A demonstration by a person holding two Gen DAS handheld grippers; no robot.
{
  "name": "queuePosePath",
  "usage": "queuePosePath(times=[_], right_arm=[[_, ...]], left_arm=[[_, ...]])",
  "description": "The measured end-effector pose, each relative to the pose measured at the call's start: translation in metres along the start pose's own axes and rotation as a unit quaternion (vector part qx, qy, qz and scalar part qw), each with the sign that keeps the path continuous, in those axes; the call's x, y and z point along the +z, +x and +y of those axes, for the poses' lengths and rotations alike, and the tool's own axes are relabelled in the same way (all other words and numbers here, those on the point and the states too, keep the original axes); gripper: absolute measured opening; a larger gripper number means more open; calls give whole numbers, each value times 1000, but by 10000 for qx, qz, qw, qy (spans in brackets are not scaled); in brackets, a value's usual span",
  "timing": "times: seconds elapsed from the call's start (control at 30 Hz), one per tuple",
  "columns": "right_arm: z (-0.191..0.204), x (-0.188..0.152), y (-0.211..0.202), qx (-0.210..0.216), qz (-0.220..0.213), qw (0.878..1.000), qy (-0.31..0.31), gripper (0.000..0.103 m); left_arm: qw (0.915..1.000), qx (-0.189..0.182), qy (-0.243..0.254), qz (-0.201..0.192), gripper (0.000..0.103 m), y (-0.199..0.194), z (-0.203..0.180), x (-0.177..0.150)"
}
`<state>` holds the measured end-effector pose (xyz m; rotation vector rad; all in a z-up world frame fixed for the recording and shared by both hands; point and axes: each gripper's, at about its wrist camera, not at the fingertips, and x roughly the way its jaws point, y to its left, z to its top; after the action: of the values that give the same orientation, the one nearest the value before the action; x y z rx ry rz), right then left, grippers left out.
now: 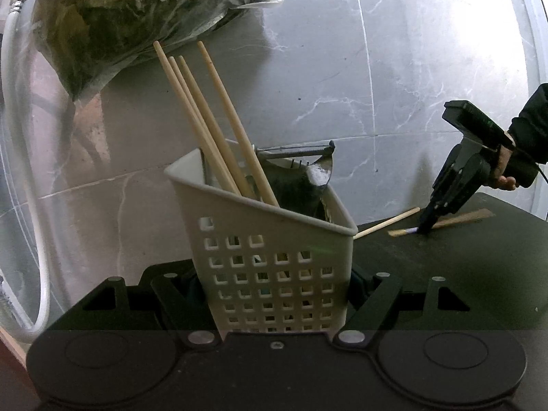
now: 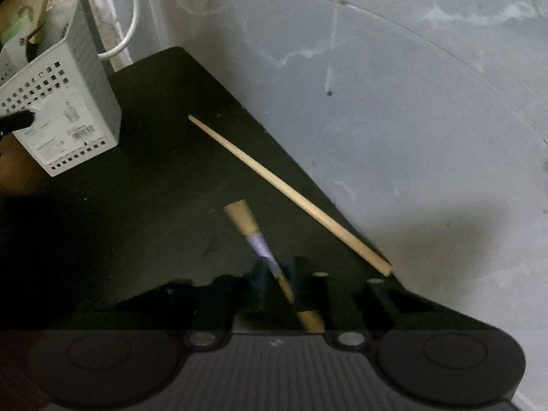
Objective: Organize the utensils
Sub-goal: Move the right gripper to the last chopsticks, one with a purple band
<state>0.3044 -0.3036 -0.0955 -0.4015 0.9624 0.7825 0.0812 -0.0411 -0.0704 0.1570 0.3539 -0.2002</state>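
My left gripper [image 1: 274,291] is shut on a white perforated caddy [image 1: 274,239], which it holds tilted over the black table [image 1: 445,274]. Several wooden chopsticks [image 1: 205,120] and a peeler [image 1: 301,152] stick out of the caddy. On the right, my right gripper [image 1: 424,227] points down at the table, shut on a small brush [image 1: 406,231] with a wooden handle. In the right wrist view the brush [image 2: 253,236] lies between that gripper's [image 2: 279,275] fingers, bristles pointing away. One loose chopstick [image 2: 291,195] lies along the table's edge. The caddy [image 2: 65,102] is at the upper left.
A plastic bag of dark leafy greens [image 1: 120,17] lies behind the caddy on grey marbled tiles [image 1: 411,51]. A white hose [image 1: 20,137] curves down the left side. The black table's [image 2: 137,205] edge runs diagonally, with tiled floor [image 2: 411,120] beyond.
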Motion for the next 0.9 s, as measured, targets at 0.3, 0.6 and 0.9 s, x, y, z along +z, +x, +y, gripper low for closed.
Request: queuePosePath(times=[0.3,0.6,0.9], right_arm=[[41,39,17,-11,-363,9869,-1569,16],[28,51,21,206,119,9826,-1841,69],[20,36,14,419,374,9923,-1104,63]], left_arm=[[10000,55,20,11,79,-1,-3,0],[9999,153,-42,0,79,-1,-6,0],[9999,135,-40,3,79,-1,-5,1]])
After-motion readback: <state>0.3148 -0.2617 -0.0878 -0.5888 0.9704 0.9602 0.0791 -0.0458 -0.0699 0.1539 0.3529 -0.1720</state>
